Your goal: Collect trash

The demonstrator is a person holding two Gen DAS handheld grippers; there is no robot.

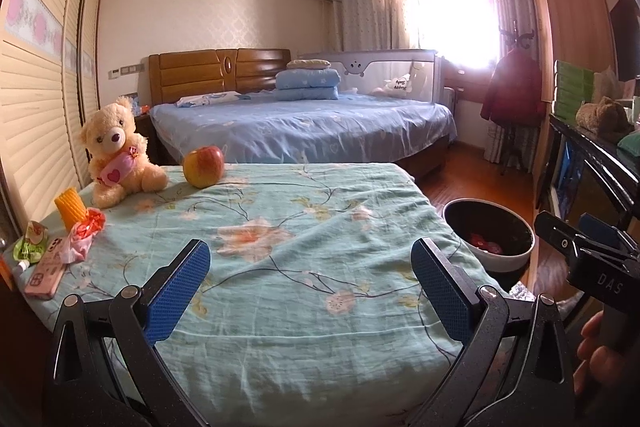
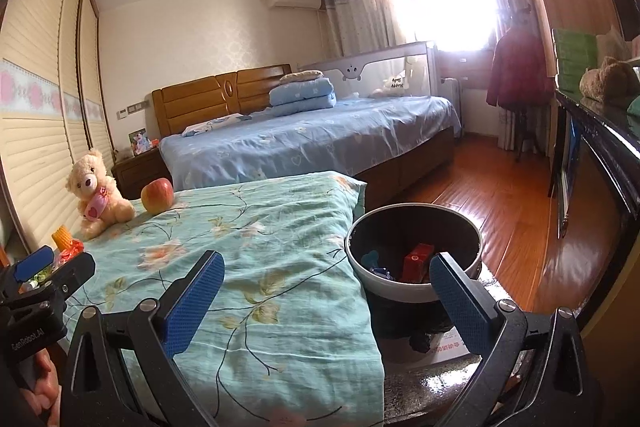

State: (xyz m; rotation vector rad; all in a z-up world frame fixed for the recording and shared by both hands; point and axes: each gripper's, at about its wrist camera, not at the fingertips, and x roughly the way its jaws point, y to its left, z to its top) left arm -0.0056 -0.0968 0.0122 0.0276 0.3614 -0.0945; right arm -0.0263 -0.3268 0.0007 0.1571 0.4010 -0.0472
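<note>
Left gripper (image 1: 310,291): jaws wide apart and empty, hovering over the flowered cloth (image 1: 280,227) that covers the bench; nothing lies between the blue pads
Right gripper (image 2: 326,301): jaws likewise wide apart and empty, held at the right edge of the cloth, its right pad in front of the bin (image 2: 414,251)
Bin: a round white bowl with a dark inside, standing off the right side of the bench and lower than its top; a red carton (image 2: 418,261) and some blue scraps already lie in it
Trash left, by my judgement: the crumpled pink and red wrapper (image 1: 84,237) and the green pouch (image 1: 28,247), bunched at the far left edge of the cloth
Not trash, likely: the pink phone (image 1: 44,273) touching the wrapper, the yellow candle (image 1: 71,209) just behind it, the teddy bear (image 1: 116,157) and the apple (image 1: 203,167) farther back
Step in hand: reach for the next piece; the left gripper is the nearer one
How to do it well: come at the wrapper from the right and above, so the pads close on the wrapper alone; keep clear of the phone and candle; pinch the bulk of the crumple rather than a loose edge, and avoid catching the cloth
Risk: the phone may be dragged along, as the two touch
</note>
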